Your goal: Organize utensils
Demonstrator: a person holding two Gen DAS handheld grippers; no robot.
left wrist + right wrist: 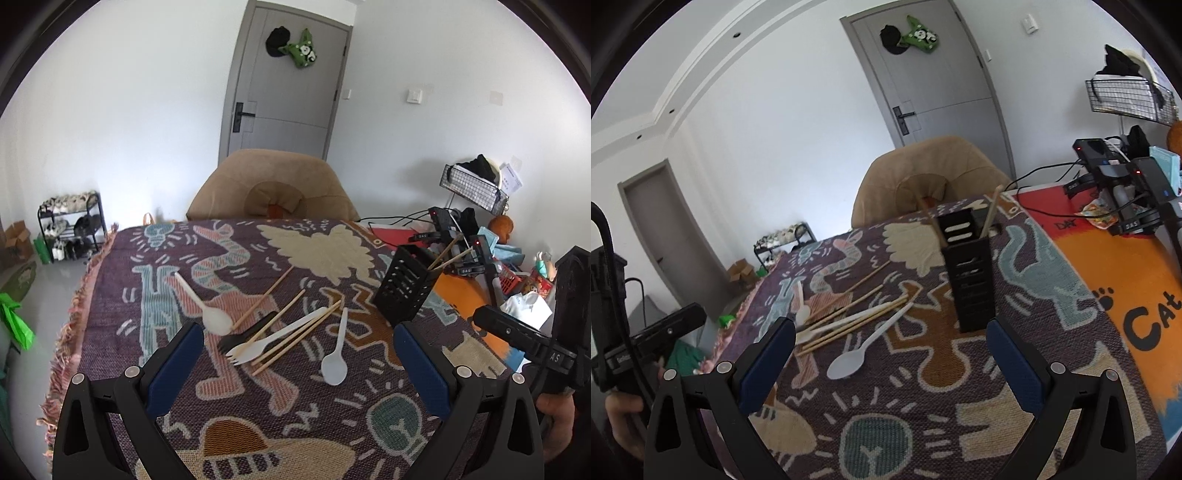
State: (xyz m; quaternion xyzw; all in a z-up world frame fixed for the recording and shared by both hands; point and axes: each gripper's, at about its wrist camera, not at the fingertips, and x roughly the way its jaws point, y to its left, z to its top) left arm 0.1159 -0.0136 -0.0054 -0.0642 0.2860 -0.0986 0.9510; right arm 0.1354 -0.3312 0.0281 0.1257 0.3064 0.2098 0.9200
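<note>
Hovering with both grippers' fingers [188,354] [1012,354] spread empty near the black holder [406,288], loose utensils [275,338] lying left of it, risking toppling it if clipped

Both my claws hang wide apart with nothing between their pads, over bare patterned blanket [295,413] on the near desk. Ahead of the left claw [298,363] lies a tangle of chopsticks [295,334], forks and spoons. The black slotted holder [973,280] stands upright ahead of the right claw [891,363], with open cloth around it.
</note>
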